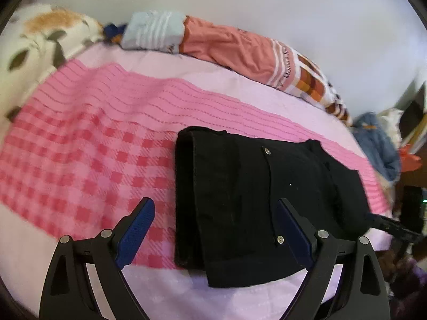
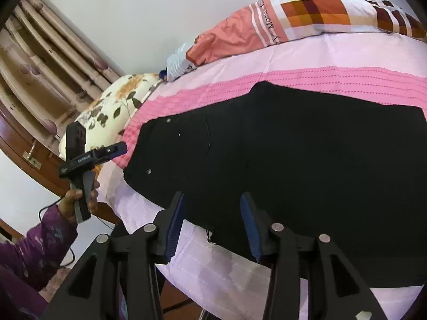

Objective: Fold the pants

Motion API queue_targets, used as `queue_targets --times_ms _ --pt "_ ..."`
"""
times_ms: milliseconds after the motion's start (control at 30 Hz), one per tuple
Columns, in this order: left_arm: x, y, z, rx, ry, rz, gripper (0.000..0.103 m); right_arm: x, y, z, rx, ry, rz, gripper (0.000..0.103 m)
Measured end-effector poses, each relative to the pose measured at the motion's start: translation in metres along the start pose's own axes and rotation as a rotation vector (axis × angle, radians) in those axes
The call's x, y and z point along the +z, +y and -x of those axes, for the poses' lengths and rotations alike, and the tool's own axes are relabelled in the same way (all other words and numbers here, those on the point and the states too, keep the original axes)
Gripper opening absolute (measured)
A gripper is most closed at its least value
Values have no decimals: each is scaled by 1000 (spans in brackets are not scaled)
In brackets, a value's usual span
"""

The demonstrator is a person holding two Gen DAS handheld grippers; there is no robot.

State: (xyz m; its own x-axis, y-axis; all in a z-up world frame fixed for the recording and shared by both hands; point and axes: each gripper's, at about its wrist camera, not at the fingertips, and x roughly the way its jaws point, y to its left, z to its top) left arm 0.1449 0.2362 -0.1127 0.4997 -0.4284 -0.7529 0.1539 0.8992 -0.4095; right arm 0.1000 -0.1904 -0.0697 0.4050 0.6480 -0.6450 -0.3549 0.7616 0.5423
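The left gripper (image 1: 214,226) hangs over the bed with its jaws spread wide and nothing clamped; its blue pads (image 1: 136,229) sit clear above the cloth, one over the pink checked blanket (image 1: 80,165), the other over the black pants (image 1: 267,200). In the left wrist view the pants lie folded into a compact block from the centre out toward 3 o'clock, a doubled edge at their 9 o'clock side and two metal rivets showing along a pocket seam.

The right gripper (image 2: 212,226) has its jaws partly apart, empty, poised at the near hem of the pants (image 2: 293,160), which fill that view from the centre to 3 o'clock. Whether the pads touch the fabric cannot be told.

Under the blanket is a pale lilac sheet (image 2: 213,272). At 12 o'clock in the left wrist view an orange and plaid quilt (image 1: 240,50) lies rolled along the wall, with a floral pillow (image 1: 40,42) at 10 o'clock. In the right wrist view, at 9 o'clock, a hand (image 2: 77,200) in a purple sleeve (image 2: 34,242) grips the other gripper's handle, with curtains (image 2: 45,61) at 10 o'clock
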Motion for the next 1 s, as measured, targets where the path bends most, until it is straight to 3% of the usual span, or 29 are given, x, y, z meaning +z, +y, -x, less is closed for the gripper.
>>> queue_targets --times_ms 167,300,333,400,433,467,533,800,1000 --pt "8 31 -35 -115 122 66 90 3 -8 -3 18 17 -70 43" --pt "17 31 -45 -227 139 79 90 9 -5 0 14 8 -82 51" --pt "18 25 -49 -241 172 60 90 10 -5 0 19 4 -90 56" --pt "18 4 -56 -184 224 -40 89 12 -6 0 40 -3 -122 61" --pt "18 -6 -59 -160 245 -82 82 14 -7 -2 54 -5 -142 61" --pt "18 -13 -62 -153 264 -102 59 15 -7 -4 63 -5 -153 61" --pt "19 -25 -60 -86 256 -165 42 17 -5 -7 60 -1 -151 61" --pt "18 -27 -43 -109 187 -122 29 17 -1 -9 75 4 -152 64" --pt "28 -50 -14 -172 154 -73 20 20 10 -14 154 -6 -126 65"
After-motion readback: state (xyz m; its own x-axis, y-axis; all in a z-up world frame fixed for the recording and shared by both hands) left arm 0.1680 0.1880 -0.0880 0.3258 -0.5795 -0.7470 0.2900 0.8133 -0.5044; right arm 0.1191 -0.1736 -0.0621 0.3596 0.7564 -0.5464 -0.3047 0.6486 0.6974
